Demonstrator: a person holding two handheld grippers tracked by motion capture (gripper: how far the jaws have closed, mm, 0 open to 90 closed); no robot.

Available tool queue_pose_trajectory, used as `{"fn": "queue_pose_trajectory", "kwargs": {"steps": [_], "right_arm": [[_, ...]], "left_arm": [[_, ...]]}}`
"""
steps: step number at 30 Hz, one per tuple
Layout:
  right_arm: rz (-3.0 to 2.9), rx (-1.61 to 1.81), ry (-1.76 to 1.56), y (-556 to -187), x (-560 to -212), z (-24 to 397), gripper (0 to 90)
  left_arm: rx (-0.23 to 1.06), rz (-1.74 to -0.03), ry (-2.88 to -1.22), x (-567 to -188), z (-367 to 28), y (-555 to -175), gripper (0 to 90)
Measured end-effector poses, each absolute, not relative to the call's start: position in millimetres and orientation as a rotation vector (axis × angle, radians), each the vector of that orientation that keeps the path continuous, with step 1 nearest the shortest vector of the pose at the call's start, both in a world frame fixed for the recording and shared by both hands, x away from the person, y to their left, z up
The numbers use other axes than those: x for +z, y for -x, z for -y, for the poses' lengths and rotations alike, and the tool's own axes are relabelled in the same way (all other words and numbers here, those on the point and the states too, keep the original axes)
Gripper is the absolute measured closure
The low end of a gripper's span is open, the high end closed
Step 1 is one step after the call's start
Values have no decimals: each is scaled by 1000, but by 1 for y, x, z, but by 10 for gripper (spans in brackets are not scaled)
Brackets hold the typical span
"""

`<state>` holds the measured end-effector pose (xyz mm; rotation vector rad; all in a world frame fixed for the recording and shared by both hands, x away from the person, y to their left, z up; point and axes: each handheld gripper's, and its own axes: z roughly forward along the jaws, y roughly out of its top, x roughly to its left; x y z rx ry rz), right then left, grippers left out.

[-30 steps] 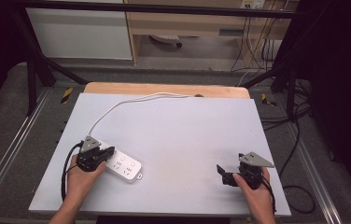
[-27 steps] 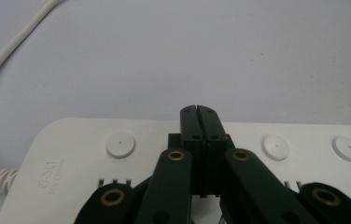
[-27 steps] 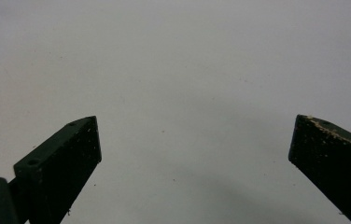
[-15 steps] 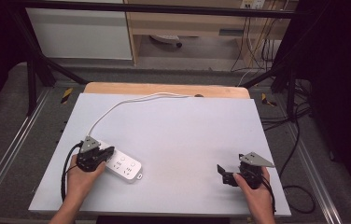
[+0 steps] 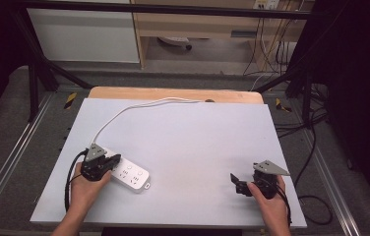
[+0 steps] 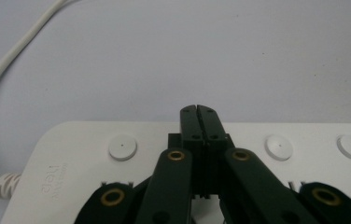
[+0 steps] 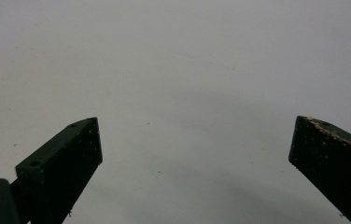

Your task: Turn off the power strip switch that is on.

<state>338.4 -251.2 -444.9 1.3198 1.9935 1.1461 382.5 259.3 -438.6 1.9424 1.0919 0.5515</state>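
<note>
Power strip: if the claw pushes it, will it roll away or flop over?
Probably neither. The power strip is a flat, hard-looking slab lying on the table, so it would likely slide. Its cord curves loosely, so it looks floppy and may drag or swing the strip. The shut left claw sits over it.

Pale grey table (image 5: 188, 147) with a wooden strip along the far edge.

Carrying a white power strip (image 5: 130, 174) directly under the closed jaws of the left hand-held gripper (image 5: 115, 159), its white cable (image 5: 124, 112) curving away beyond that gripper to the far edge; bare surface beneath the spread jaws of the right hand-held gripper (image 5: 234, 179).
</note>
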Motion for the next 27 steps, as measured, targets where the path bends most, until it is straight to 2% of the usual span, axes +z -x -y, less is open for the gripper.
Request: {"fn": "queue_pose_trajectory", "kwargs": {"steps": [27], "right_arm": [[-1985,1155,-1311,-337,-442,252,28]], "left_arm": [[525,-1100,-1959,-438,-258,-383,900]]}}
